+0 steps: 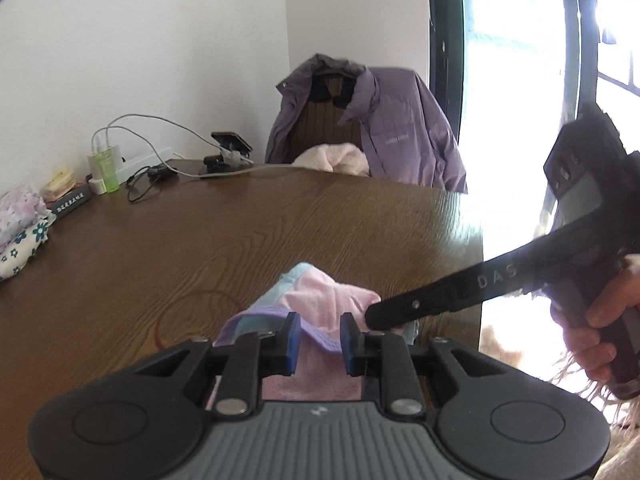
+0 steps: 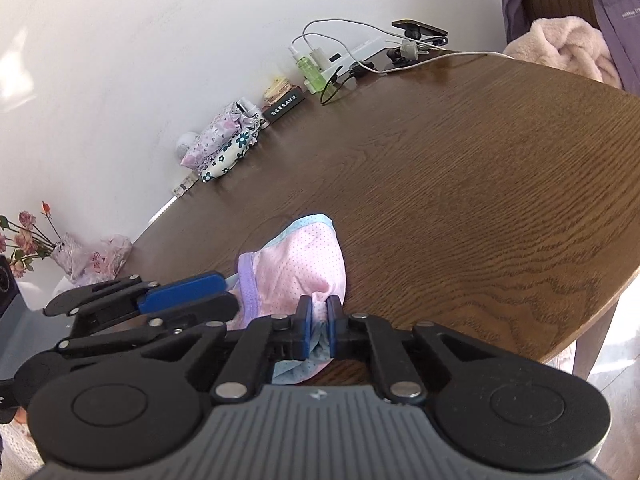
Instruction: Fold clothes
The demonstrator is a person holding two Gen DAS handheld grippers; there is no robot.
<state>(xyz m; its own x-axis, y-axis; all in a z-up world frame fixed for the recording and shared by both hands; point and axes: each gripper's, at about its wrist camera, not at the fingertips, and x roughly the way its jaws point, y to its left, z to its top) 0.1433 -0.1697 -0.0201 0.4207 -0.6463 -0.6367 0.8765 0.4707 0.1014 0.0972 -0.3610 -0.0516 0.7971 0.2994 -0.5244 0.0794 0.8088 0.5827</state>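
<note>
On the wooden tabletop (image 2: 460,184) lies a pink garment (image 2: 304,264); the right hand-held gripper (image 2: 319,328) pinches its edge, the left hand-held gripper (image 1: 320,340) spread apart over it.

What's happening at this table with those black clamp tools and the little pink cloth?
A person holds a two-finger gripper in each hand and is folding a small pink mesh garment with lilac and light-blue trim on a dark brown wooden table. The right gripper is shut on a bunched part of the garment at its near end. The left gripper is open, its blue pads either side of the lilac edge, not clamped. Other folded floral clothes sit stacked by the wall.
</note>
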